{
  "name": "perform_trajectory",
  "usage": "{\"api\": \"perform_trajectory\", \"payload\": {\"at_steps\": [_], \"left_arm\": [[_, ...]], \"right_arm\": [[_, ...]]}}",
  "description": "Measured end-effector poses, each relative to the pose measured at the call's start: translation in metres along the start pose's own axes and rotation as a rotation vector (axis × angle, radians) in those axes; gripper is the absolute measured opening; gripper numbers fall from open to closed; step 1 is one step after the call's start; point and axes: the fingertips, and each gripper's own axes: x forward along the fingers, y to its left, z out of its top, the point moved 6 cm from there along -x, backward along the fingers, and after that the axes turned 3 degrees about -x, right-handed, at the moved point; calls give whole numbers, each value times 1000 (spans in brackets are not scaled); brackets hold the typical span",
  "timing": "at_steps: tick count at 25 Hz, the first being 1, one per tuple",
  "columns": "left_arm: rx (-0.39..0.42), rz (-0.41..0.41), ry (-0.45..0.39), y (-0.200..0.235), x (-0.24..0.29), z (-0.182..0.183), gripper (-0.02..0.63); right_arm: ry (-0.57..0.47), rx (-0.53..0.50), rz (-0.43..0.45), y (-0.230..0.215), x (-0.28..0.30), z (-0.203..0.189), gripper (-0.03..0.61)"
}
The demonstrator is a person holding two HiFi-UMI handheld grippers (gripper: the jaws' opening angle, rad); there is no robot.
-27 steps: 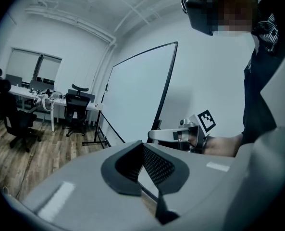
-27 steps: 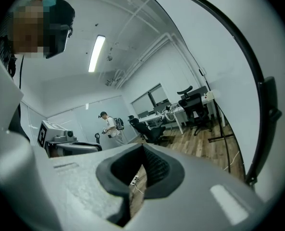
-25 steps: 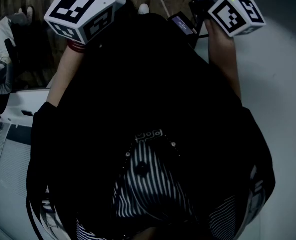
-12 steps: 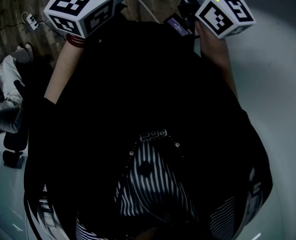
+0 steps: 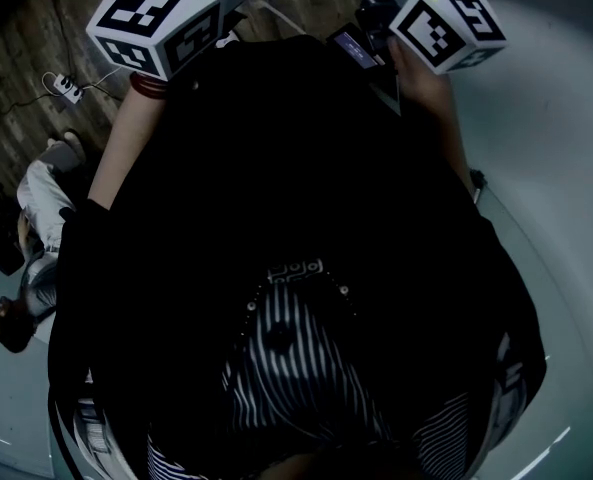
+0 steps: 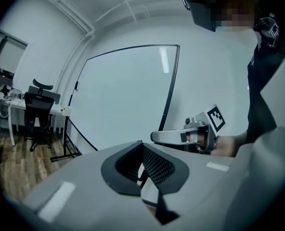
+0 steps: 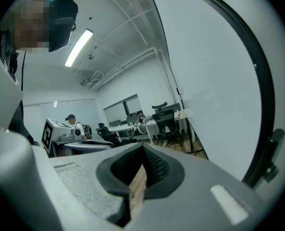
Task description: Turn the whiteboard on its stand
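1. Far left in the left gripper view: chair (image 6: 39,114) at a desk (image 6: 7,105), on a wood floor (image 6: 17,162).
2. Whiteboard (image 6: 128,93) stands upright on its stand (image 6: 68,150), just right of the chair. Black frame, blank face.
3. Left gripper (image 6: 142,146): jaws clenched tip to tip, nothing between them. Held low in front of the board, clear of it.
4. Right gripper (image 7: 142,149): jaws likewise pressed together on nothing. It sits by the board's right edge; contact cannot be told. In its own view the board fills the right side.
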Motion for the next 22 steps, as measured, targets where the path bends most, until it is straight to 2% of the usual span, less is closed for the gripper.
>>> {"api": "perform_trajectory", "payload": {"at_steps": [6,9,13,17,22], "left_arm": [[-27,-74,35,10,11,-14,-3],[-6,-100,2,0,22,-4,-3],[31,-116,3,-6,37,5,-3],[-13,-66,-9,-1,48,11,-3],[-14,-62,-18,-28,38,12,-3]], "right_arm": [[-50,-10,-145,-9,-20,2,2],[-56,-5,-178,-15,-36,0,2],[-55,30,-178,-29,-49,8,0],[-65,-24,-159,-35,-56,35,2],[-51,-34,-182,-27,-87,30,2]]}}
